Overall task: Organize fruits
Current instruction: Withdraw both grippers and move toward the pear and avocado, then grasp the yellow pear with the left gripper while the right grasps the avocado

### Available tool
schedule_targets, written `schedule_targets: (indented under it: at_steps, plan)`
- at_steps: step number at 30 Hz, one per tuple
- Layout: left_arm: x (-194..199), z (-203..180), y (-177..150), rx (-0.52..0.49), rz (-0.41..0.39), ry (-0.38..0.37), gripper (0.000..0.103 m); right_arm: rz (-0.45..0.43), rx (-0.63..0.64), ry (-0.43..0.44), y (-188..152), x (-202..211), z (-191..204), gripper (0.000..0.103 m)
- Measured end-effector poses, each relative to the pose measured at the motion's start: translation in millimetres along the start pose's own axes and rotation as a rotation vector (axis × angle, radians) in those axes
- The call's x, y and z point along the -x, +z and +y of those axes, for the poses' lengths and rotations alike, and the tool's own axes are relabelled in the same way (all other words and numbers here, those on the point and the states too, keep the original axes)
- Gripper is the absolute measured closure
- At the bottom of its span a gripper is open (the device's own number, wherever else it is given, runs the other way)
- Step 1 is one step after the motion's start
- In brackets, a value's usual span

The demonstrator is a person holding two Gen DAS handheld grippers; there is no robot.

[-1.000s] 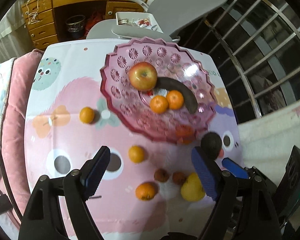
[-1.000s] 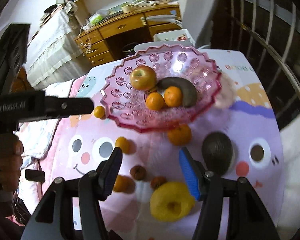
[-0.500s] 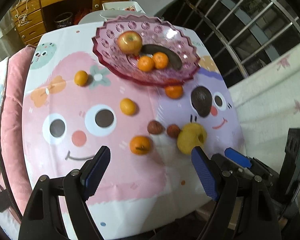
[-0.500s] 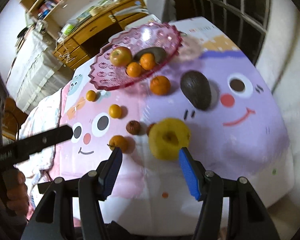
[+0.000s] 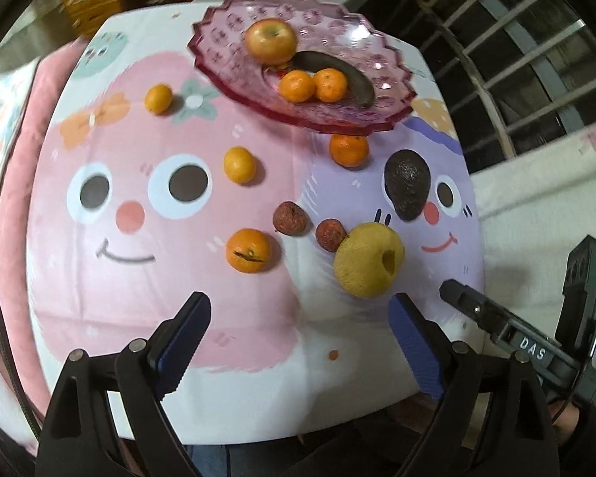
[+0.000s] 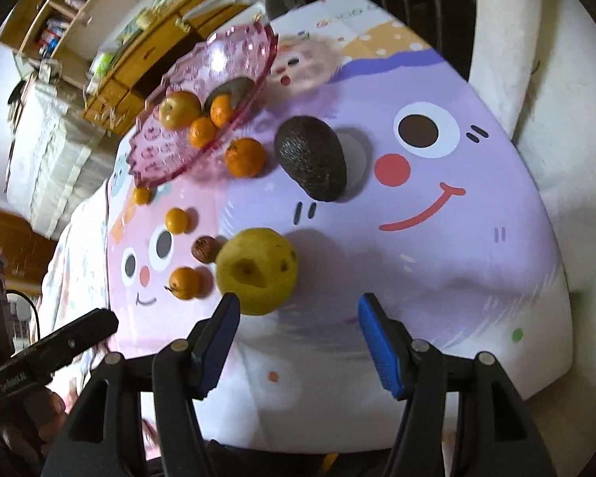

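Note:
A pink glass fruit plate (image 5: 226, 59) stands at the far side of the table and holds a red apple (image 5: 271, 41), two tangerines (image 5: 297, 86) and a dark fruit. It also shows in the right wrist view (image 6: 159, 155). On the cloth lie several tangerines (image 5: 247, 255), a dark avocado (image 5: 407, 183) (image 6: 311, 157), two brown shrivelled fruits (image 5: 290, 218) and a yellow pear (image 5: 368, 258) (image 6: 257, 270). My left gripper (image 5: 300, 318) is open and empty near the table's front edge. My right gripper (image 6: 298, 320) is open and empty, just short of the pear.
The table wears a cartoon-face cloth (image 5: 139, 214). A wooden desk (image 6: 139, 59) and shelves stand behind, a metal window grille (image 5: 516, 39) to the right, pink bedding (image 5: 4, 183) to the left. The other gripper's body (image 5: 536, 346) shows at the right.
Both grippers have drawn back from the plate toward the table's front edge. The whole cloth and all loose fruit now show. Both stay open and empty.

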State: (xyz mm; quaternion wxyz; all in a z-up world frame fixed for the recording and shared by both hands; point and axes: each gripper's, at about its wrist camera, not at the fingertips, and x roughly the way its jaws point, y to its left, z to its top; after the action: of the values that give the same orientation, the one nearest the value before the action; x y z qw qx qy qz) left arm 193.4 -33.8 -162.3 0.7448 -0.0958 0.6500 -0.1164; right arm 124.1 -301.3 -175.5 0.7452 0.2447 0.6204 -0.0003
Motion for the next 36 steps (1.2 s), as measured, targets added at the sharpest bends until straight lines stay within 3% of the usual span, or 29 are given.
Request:
schedule_targets:
  at_steps: [9,15,30,36]
  plan:
    - [-37.2,-17.3,-14.4,0.269,-0.007,0.006,0.006,0.118,0.222,0.021,36.4,-11.4,-21.5,0.041]
    - [-63.1,-32.7,-15.3,0.371,-0.017,0.004,0.005,0.146,0.349,0.012,59.0,-21.1,-29.9,0.041]
    - [-113.9,-46.8,0.4,0.483,0.009,0.044,0.005,0.015,0.772,0.035,84.2,-63.2,-1.9,0.041]
    - [-130.1,-51.3,10.4,0.485,0.012,0.061,0.005,-0.032,0.831,0.068,89.5,-78.6,0.1,0.041]
